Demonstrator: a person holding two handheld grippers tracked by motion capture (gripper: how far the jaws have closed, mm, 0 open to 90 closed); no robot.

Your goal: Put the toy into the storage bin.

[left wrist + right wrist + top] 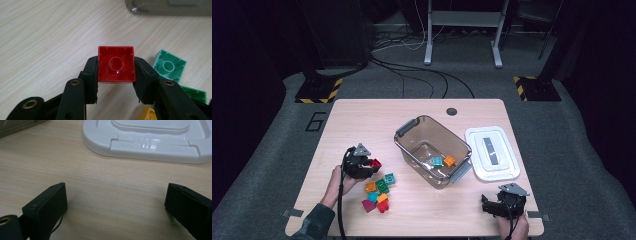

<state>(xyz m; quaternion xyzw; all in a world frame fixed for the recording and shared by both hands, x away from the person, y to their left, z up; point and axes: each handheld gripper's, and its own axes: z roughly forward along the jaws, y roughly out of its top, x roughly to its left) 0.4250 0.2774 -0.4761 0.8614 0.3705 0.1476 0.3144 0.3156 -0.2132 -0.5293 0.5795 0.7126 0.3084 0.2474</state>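
High view: the left tool clamps a red square plastic brick just above the light wooden table, likely bound for the clear brown plastic bin, where a teal and an orange brick already lie. A "6" is marked on the floor.

Left gripper view: both pads press the brick's hollow underside walls.

Right gripper view: the right tool rests with its jaws apart, idle beside the white plastic lid.

Nine toy blocks (two inside), one bin, one lid.
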